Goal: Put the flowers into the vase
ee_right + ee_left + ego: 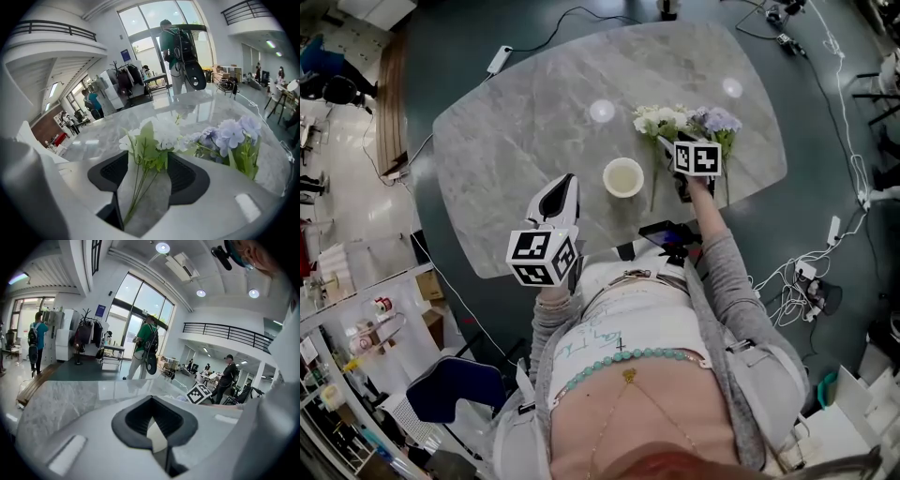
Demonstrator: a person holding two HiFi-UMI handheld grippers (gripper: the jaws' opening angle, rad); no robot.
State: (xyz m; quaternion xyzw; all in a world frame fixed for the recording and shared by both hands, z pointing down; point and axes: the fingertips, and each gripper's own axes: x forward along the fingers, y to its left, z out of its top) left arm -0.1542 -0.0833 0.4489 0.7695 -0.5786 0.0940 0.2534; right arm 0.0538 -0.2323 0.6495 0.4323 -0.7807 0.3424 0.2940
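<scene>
On the grey marble table (pixel 516 141) lie a bunch of white flowers (pixel 661 119) and, to its right, a bunch of pale purple flowers (pixel 719 119). My right gripper (pixel 670 150) hangs low over the white bunch. In the right gripper view it (pixel 145 173) is open, with the thin green stems (pixel 140 183) running between its jaws and not pinched. The white flowers (pixel 159 133) and the purple flowers (pixel 234 133) lie just ahead of it. A round white vase (pixel 623 176) stands upright left of the stems. My left gripper (pixel 565 183) hovers near the table's front edge, left of the vase. Its jaws (pixel 152 420) stand slightly apart with nothing between them.
The table's front edge runs close to the person's body. Cables (pixel 806 272) and power strips lie on the dark floor to the right. A person in green (pixel 146 350) stands beyond the table's far side. Shelves and boxes (pixel 356 309) stand at the left.
</scene>
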